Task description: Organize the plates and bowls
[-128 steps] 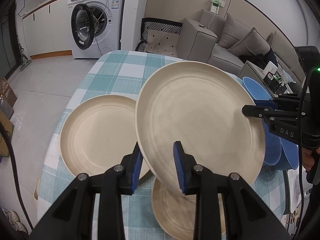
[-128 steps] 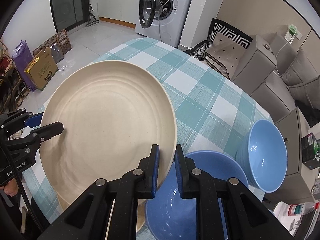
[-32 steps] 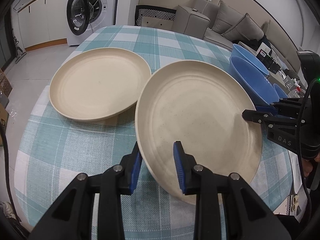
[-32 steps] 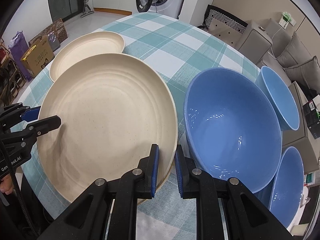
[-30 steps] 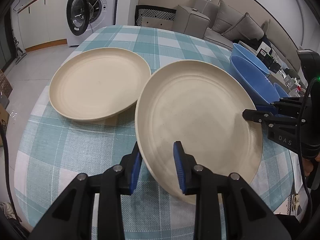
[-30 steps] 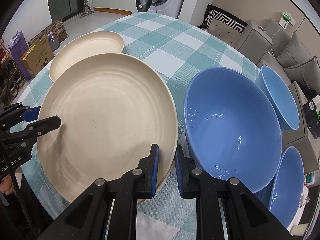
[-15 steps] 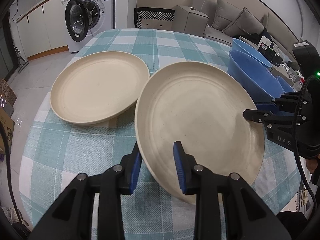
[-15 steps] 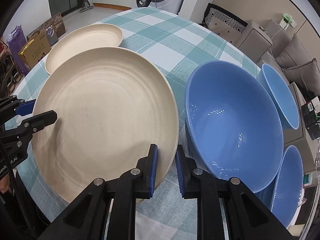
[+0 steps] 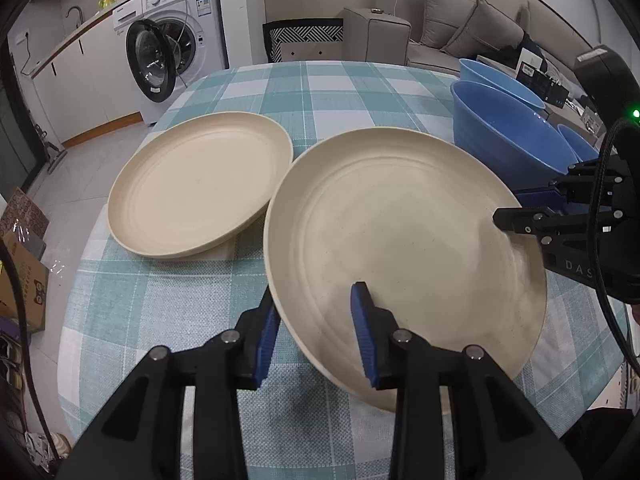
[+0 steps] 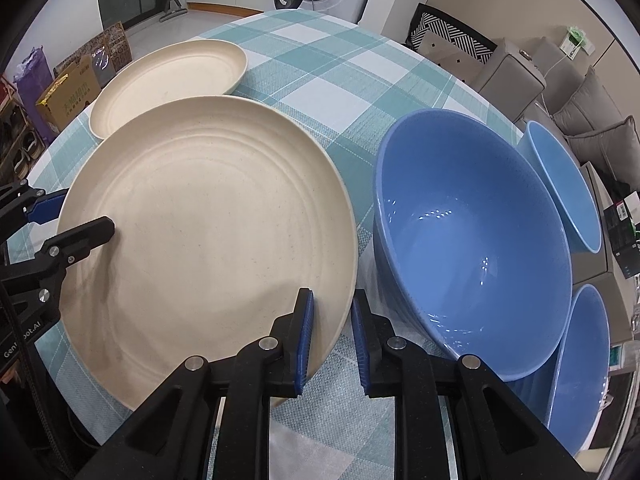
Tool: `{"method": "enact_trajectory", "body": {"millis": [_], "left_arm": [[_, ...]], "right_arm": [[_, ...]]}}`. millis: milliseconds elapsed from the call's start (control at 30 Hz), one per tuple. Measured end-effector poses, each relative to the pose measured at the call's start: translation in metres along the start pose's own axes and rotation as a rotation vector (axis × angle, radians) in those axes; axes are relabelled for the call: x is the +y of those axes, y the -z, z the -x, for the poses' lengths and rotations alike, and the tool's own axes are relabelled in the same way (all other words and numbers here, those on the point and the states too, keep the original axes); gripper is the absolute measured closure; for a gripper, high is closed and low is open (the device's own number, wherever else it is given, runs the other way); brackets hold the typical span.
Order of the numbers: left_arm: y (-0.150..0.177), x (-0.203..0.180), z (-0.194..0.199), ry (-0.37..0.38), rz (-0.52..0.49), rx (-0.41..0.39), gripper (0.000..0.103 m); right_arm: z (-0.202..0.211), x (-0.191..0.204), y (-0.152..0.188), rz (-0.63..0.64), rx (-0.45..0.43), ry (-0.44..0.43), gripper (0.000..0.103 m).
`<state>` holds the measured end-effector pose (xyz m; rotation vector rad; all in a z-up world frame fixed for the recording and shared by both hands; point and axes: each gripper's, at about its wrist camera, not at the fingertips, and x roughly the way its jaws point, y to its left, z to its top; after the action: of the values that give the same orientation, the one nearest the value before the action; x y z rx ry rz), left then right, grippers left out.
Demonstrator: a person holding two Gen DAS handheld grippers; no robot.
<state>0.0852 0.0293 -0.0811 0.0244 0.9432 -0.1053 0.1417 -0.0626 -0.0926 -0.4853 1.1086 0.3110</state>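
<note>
From the left wrist, the left gripper [image 9: 314,330] fills the bottom of the frame, its blue pads astride the near rim of a cream plate [image 9: 404,236] that takes up the centre and lower right. Its jaws have just been opening; a gap shows between the right pad and the plate's inner face, so the grasp looks slackened, with the rim between the pads and not pinched. The plate sits low over the checked tablecloth [image 9: 312,92], tilted slightly. A second cream plate [image 9: 200,188] lies flat on the cloth at centre left, its rim just beside the first plate's. At the right edge the right gripper [image 9: 520,208] reaches in and clamps the far rim of the first plate. Behind it, at upper right, stands a large blue bowl [image 9: 508,136] with another blue bowl [image 9: 496,76] further back. A washing machine [image 9: 176,36] stands at upper left and a sofa [image 9: 460,28] along the top.

From the right wrist, the right gripper [image 10: 332,338] sits at bottom centre, clenched on the plate's [image 10: 208,240] rim with both pads against it. The left gripper [image 10: 72,216] comes in at the left edge across the opposite rim. The second plate [image 10: 168,80] lies at upper left. The large bowl [image 10: 472,248] stands just right of the held plate, with two smaller blue bowls [image 10: 564,184] at the right edge, upper and lower.
</note>
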Motion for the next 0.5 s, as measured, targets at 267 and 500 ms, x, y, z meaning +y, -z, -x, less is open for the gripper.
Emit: {"method": "enact_trajectory", "body": {"millis": [267,500], "left_arm": [[0.001,-0.005,0.000,-0.030,-0.038,0.000,0.066],[0.004,-0.008,-0.001,-0.073,-0.074,0.000,0.062]], "right_arm": [[0.007,0.004,0.001,0.016,-0.026,-0.018,0.085],[0.010,0.009,0.002,0.027,-0.029,-0.029,0.084]]}}
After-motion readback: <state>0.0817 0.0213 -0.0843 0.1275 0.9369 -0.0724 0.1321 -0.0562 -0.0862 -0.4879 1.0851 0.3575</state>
